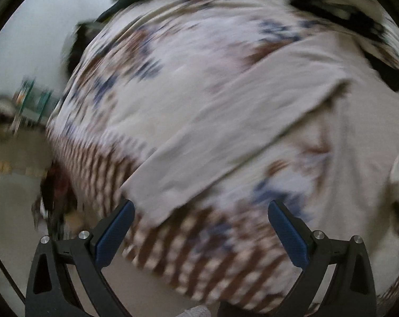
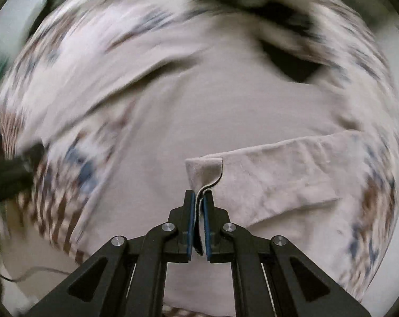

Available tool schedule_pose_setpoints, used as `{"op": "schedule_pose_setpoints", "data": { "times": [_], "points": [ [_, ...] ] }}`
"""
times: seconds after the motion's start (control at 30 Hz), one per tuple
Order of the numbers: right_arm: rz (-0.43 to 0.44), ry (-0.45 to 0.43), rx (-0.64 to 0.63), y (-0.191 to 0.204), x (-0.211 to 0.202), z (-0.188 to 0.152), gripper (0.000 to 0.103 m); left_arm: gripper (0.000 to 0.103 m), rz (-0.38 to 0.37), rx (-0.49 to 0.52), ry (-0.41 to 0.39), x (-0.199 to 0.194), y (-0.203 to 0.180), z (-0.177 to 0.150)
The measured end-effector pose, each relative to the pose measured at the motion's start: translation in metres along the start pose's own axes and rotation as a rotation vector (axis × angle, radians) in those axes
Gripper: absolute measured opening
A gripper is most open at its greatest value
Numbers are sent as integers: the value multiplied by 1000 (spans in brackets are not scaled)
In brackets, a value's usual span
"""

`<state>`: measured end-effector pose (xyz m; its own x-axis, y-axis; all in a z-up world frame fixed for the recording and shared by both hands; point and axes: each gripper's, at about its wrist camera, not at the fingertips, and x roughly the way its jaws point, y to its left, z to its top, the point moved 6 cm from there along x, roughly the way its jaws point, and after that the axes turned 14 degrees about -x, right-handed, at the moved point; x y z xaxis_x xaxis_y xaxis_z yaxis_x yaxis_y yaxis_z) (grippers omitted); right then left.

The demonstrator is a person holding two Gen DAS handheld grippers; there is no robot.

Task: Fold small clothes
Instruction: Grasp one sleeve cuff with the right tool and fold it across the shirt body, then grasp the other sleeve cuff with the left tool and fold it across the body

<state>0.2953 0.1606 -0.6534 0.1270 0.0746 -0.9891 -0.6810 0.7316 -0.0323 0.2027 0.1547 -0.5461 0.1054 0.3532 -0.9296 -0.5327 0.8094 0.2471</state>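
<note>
A: Beige cotton everywhere. The patterned bedspread (image 1: 188, 84), with blue and brown blotches and brown stripes, fills the space ahead of both grippers.

B: And the garment?

A: The beige garment (image 2: 225, 121) lies spread on that bedspread, straight ahead of the right gripper (image 2: 198, 200), one flap folded across it.

B: Grip?

A: The right gripper's blue pads (image 2: 191, 222) are pinched on the flap's corner. The left gripper (image 1: 200, 212) hangs spread wide above the striped edge, just short of a beige strip, holding nothing.
</note>
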Motion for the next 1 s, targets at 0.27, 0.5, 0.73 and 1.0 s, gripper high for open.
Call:
{"op": "schedule_pose_setpoints", "data": {
  "times": [0.27, 0.5, 0.73, 1.0],
  "points": [
    [186, 199, -21, 72, 63, -6, 14, 103, 1, -298, 140, 53, 88, -26],
    [271, 150, 240, -1, 58, -30, 63, 102, -313, -861, 344, 114, 149, -33],
    [145, 175, 402, -76, 84, -60, 63, 50, -313, -798, 260, 136, 133, 15],
    [114, 154, 449, -111, 88, -75, 63, 4, -181, -547, 102, 106, 114, 51]
  ]
}}
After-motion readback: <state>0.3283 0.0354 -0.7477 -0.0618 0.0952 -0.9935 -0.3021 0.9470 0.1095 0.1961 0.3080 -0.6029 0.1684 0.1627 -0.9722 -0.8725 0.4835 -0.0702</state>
